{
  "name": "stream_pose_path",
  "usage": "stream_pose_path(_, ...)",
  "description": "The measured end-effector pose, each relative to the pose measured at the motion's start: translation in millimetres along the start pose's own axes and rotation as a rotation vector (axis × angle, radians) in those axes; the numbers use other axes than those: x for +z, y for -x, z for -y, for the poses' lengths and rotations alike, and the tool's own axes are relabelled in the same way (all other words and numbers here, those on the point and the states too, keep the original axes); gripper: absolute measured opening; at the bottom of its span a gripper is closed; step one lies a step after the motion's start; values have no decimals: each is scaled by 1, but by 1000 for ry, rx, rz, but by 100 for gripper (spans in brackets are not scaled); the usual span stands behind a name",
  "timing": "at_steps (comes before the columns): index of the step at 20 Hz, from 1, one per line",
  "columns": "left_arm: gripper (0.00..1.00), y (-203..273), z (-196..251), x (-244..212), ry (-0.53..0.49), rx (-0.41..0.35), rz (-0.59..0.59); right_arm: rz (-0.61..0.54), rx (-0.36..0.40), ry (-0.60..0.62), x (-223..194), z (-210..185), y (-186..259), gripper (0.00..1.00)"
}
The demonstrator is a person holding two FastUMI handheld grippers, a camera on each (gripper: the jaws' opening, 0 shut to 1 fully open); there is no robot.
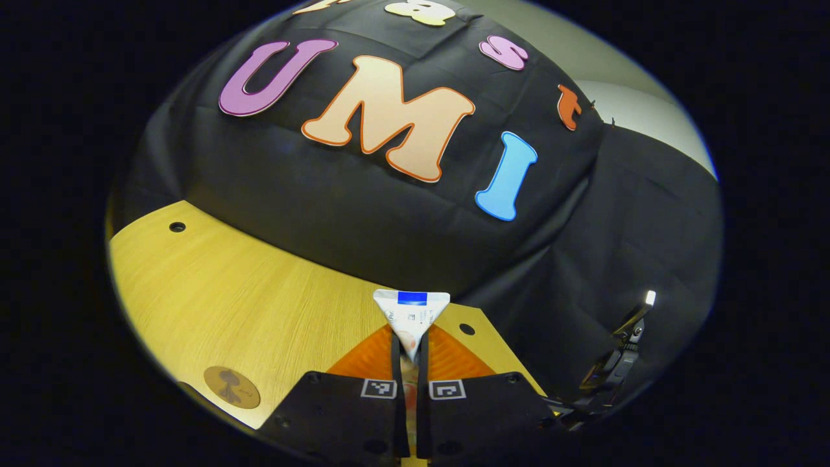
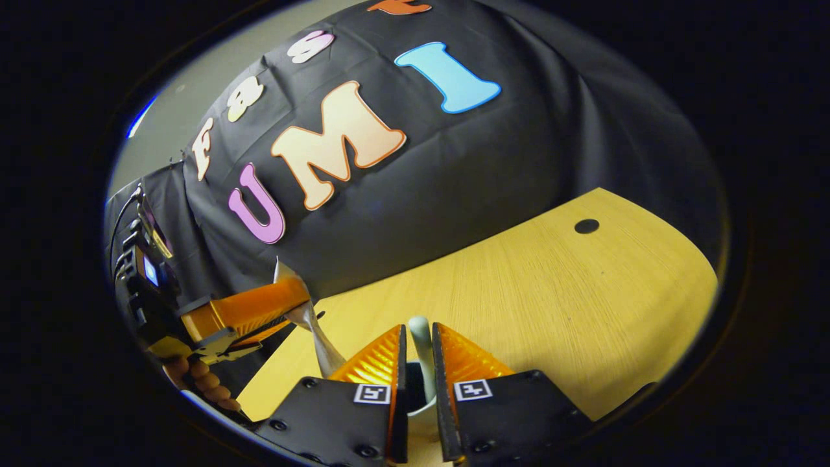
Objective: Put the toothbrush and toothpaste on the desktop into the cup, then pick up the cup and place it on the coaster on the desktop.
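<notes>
Between your left gripper's (image 1: 410, 353) orange fingers (image 1: 369, 357), at the bottom of the left gripper view, you have the toothpaste (image 1: 411, 318) pinched: the jaws stand almost closed with only the tube's thickness between them, and its flat crimped end fans out in a white triangle just past the fingertips, clear of the wooden desktop (image 1: 246, 292). Down at the near left edge of that view the round brown coaster (image 1: 231, 387) lies flat on the desktop, well apart from the tube and with nothing standing on it. Turning to the right gripper view, your right gripper (image 2: 418, 340) has its two ribbed fingers (image 2: 463, 353) drawn close on either side of the toothbrush (image 2: 421, 350), whose pale handle stands up in the narrow gap with its rounded end showing just above the fingertips. Whether both pads truly press on the handle you cannot tell from here, though the gap is barely wider than the handle. Just below the fingers a curved white rim, the cup (image 2: 415, 407), shows around the handle's lower part, which drops into its dark opening. Farther off on the left of the right gripper view you can see the left gripper held in a hand (image 2: 198, 376), the toothpaste hanging down from its jaws above the desktop's edge.
</notes>
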State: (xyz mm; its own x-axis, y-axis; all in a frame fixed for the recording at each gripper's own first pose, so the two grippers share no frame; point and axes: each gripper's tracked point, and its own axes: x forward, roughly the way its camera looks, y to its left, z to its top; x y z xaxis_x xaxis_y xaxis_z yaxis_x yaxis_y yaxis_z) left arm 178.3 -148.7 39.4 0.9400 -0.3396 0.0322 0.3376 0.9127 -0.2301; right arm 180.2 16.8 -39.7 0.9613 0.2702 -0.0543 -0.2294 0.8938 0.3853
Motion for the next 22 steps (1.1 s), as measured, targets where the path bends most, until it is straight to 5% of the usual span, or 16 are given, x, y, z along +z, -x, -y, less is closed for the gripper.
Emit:
stream_pose_path(3, 4, -7, -1, -17, 15, 6, -33, 9, -9, -31, 2, 4, 12, 100)
stream_pose_path(5, 4, -9, 3, -22, 36, -5, -26, 54, -57, -34, 12, 16, 23, 90)
stream_pose_path(6, 4, -11, 3, -24, 29, 0, -25, 70, -82, -39, 16, 23, 30, 97)
stream_pose_path(12, 4, -23, 0, -52, 10, 25, -56, 132, -203, -74, 29, 63, 73, 97)
stream_pose_path(18, 11, -18, 1, -64, -9, 37, -56, 150, -226, -79, 36, 71, 84, 97)
stream_pose_path(21, 22, -14, 10, -64, -62, -4, -51, 140, -221, -76, 33, 70, 86, 97)
stream_pose_path(22, 39, -11, 13, -66, -87, -17, -53, 140, -220, -71, 33, 69, 87, 97)
